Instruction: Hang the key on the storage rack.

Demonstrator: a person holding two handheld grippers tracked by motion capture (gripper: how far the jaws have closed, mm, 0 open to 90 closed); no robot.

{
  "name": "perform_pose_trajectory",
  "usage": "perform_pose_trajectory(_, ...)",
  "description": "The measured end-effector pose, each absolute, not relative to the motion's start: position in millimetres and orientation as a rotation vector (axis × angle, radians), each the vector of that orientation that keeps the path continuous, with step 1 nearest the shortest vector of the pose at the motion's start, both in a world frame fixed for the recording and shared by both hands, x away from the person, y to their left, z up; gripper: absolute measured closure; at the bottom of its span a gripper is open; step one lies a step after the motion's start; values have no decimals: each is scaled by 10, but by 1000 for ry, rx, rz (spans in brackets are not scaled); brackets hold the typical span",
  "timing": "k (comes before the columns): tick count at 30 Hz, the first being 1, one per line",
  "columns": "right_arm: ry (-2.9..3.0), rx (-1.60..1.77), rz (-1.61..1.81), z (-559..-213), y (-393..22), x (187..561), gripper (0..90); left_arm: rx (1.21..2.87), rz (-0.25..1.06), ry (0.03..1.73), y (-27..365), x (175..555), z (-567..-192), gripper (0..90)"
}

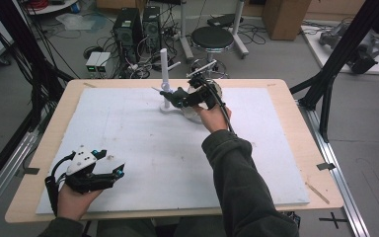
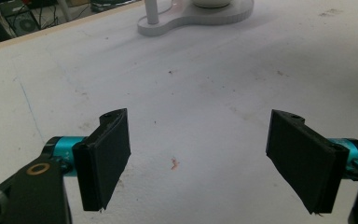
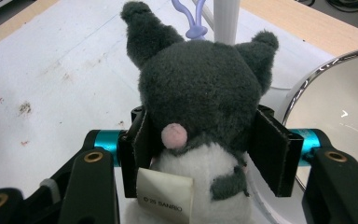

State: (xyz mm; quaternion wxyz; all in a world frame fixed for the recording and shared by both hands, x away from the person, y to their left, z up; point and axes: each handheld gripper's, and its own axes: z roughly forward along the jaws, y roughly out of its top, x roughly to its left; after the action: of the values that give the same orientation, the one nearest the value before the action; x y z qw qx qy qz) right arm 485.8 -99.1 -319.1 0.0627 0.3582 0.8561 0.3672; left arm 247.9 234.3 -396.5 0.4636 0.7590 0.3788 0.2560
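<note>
Right gripper [image 3: 205, 154] jaws clamped around the soft dark-grey-and-white plush toy [image 3: 200, 102]; light, squashy, best held at its waist; left gripper [image 2: 198, 161] jaws apart, empty.

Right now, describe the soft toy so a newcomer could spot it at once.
Start at the white mat covering the wooden table and go to its far edge, where a white post stands on a flat stand beside a shiny bowl. The soft toy is right there, clamped between the fingers of the right gripper. It is the one furry thing: dark grey, pointed ears, pink tail, white bottom, paper tag.
</note>
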Motion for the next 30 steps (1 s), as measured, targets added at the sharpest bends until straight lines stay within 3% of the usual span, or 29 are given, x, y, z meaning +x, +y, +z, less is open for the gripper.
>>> perform_pose_trajectory(21, 2604, 1107, 1076, -3262, -938, 4879, 421, 1864, 626, 931, 2349, 2467, -3962, 219)
perform_pose_trajectory(30, 2610, 1135, 1074, -3285, -941, 4891, 362, 1859, 625, 935, 2351, 2469, -3965, 219)
